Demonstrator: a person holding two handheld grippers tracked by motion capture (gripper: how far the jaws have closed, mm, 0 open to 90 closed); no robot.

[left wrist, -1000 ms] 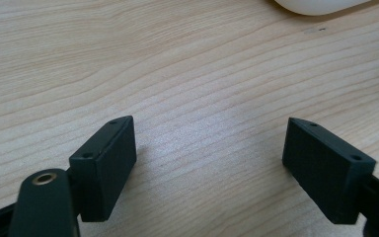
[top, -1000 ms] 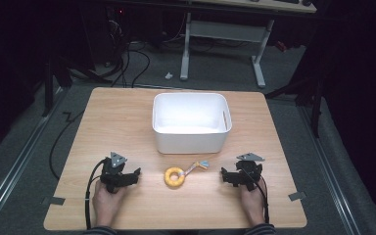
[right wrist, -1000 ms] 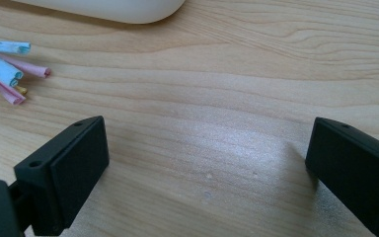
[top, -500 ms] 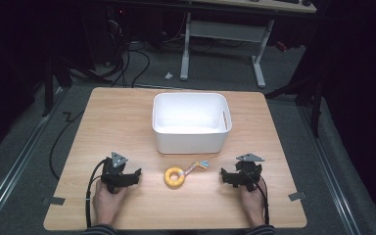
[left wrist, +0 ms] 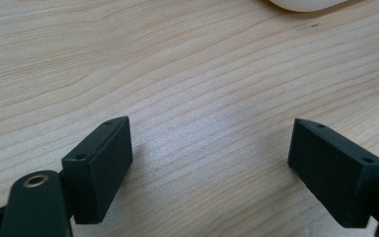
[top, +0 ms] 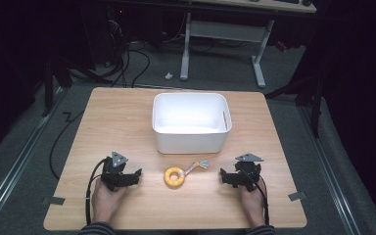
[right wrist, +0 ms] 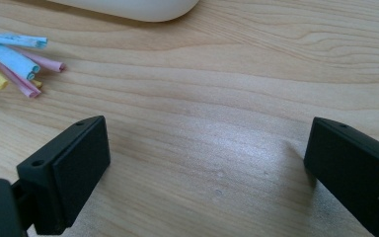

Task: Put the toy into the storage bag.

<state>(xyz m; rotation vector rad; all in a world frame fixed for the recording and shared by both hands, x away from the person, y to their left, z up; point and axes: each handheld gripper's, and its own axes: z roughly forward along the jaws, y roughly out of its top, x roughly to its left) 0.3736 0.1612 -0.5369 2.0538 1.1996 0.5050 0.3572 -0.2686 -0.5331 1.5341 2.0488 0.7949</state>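
Observation:
A white bin [top: 191, 122] stands in the middle of the wooden table [top: 122, 117]. In front of it lies a yellow ring [top: 175, 176] with a small bundle of coloured paper strips [top: 199, 165] beside it. My left gripper [top: 136, 175] rests on the table left of the ring, open; its jaws have just been opening, with bare wood between them [left wrist: 212, 163]. Right of the ring, my right gripper [top: 223, 177] is open too, with nothing between its jaws [right wrist: 207, 168]. The strips [right wrist: 15, 64] lie ahead and to the left of it, and the bin's bottom edge [right wrist: 138, 9] is beyond.
A corner of the bin [left wrist: 306, 4] shows at the top of the left gripper view. Bare wood surrounds both hands. Tape tabs mark the table's front corners [top: 53, 200]. A desk frame [top: 223, 34] and cables stand on the dark floor beyond the table.

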